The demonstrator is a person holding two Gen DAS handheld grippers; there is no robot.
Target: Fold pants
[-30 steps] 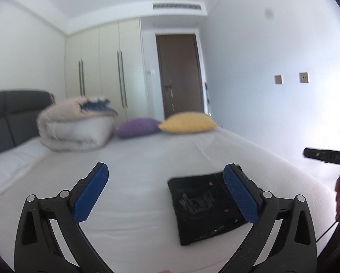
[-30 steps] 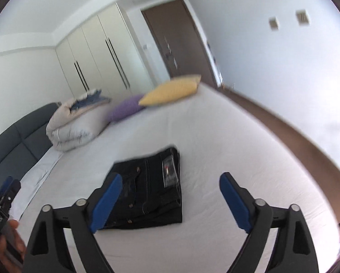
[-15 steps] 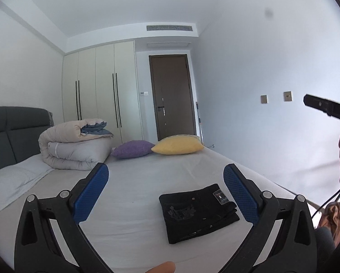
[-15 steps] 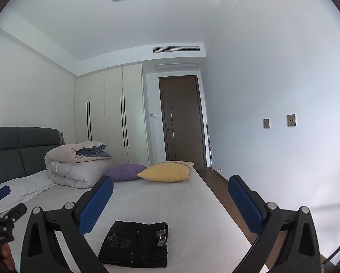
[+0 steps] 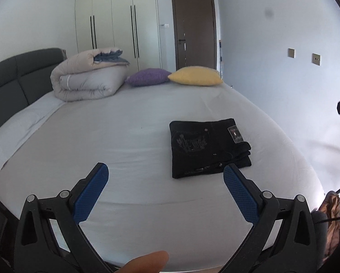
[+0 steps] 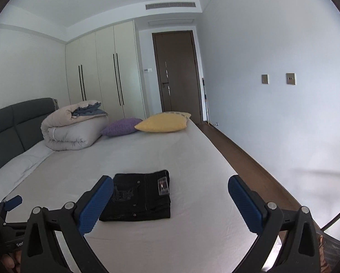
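Note:
Black pants (image 5: 206,146) lie folded into a compact rectangle on the white bed (image 5: 124,125), with a small label on top. They also show in the right wrist view (image 6: 140,195). My left gripper (image 5: 165,170) is open and empty, held above the bed's near edge, short of the pants and to their left. My right gripper (image 6: 170,182) is open and empty, held back from the pants, which lie between its blue fingers (image 6: 94,204) in the view.
A rolled duvet (image 5: 88,77), a purple cushion (image 5: 147,77) and a yellow cushion (image 5: 197,76) sit at the far end of the bed. A grey headboard (image 5: 8,77) is at left. Wooden floor (image 6: 238,154) runs along the bed's right side.
Both grippers have tilted down again after swinging up toward the ceiling; the pants lie unmoved. Both stay open and empty.

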